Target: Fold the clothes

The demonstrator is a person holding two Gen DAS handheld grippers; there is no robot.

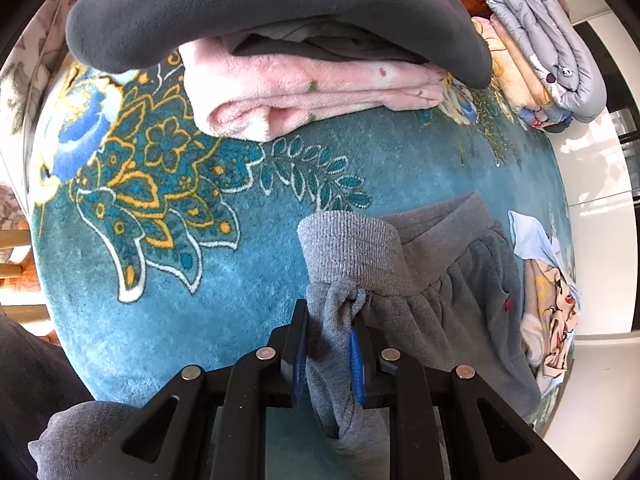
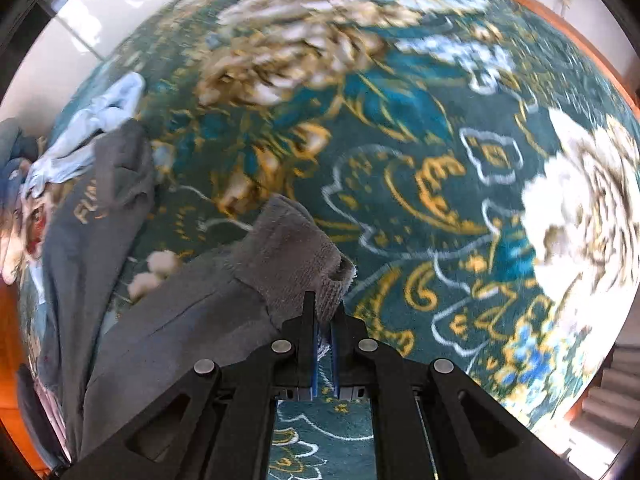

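Grey sweatpants (image 1: 420, 280) lie spread over the teal patterned carpet (image 1: 200, 280), and both tools have hold of them. The left gripper (image 1: 330, 344) is closed almost fully on a bunch of grey fabric just below the ribbed waistband (image 1: 348, 244), the cloth pinched between its blue pads. The right gripper (image 2: 325, 320) is closed tight on a ribbed cuff (image 2: 296, 248) at the end of a trouser leg, lifted off the carpet, with the leg trailing away to the left. Near the carpet's far edge in the left view, a folded pink fleece (image 1: 312, 92) sits with dark grey garments (image 1: 280, 12) stacked on top. Folded quilts (image 1: 544, 48) sit at the far right corner. A crumpled printed garment (image 1: 548, 304) lies at the right edge, just beside the sweatpants.
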